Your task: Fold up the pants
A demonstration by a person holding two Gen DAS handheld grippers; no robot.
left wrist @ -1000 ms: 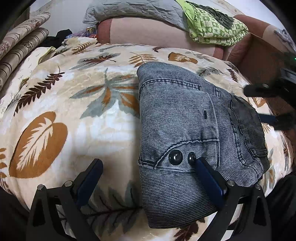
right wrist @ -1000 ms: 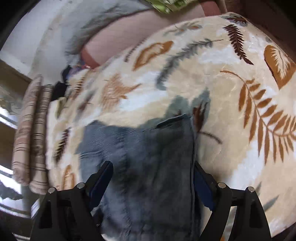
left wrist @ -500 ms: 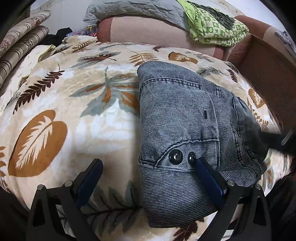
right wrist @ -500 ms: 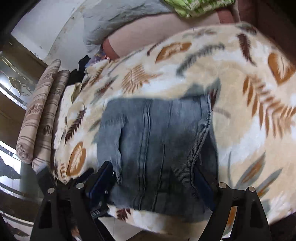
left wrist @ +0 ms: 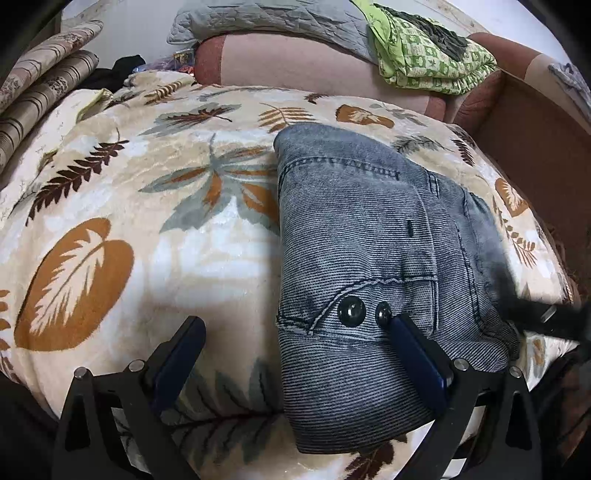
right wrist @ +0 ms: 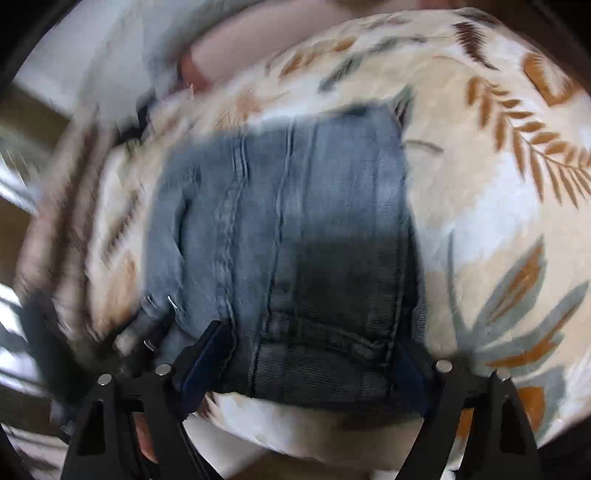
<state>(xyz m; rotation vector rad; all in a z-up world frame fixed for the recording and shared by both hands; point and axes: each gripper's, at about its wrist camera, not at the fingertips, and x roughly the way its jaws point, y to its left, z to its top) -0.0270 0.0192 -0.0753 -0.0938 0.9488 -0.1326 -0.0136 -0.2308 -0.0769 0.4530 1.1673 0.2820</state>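
Folded grey-blue jeans (left wrist: 354, 236) lie on a leaf-patterned blanket (left wrist: 110, 221), with two dark snap buttons (left wrist: 351, 312) near the front. My left gripper (left wrist: 295, 325) stands open at the blanket's near edge. Its right finger (left wrist: 413, 347) lies over the jeans just below the buttons; its left finger is over bare blanket. In the blurred right wrist view, the jeans (right wrist: 295, 206) fill the middle. My right gripper (right wrist: 310, 336) straddles their near edge with the jaws wide and closing slightly, the denim between them. The right gripper (left wrist: 546, 314) is a dark blur at the jeans' right corner.
A pinkish sofa back (left wrist: 295, 62) with a grey quilt (left wrist: 277, 18) and a green patterned cloth (left wrist: 424, 48) stands behind the blanket. Striped cushions (left wrist: 40, 85) lie at the far left. A brown board (left wrist: 528, 133) borders the right side.
My right gripper has come down and nearer, from the far right of the jeans to their near right corner. The left gripper and the jeans have not moved.
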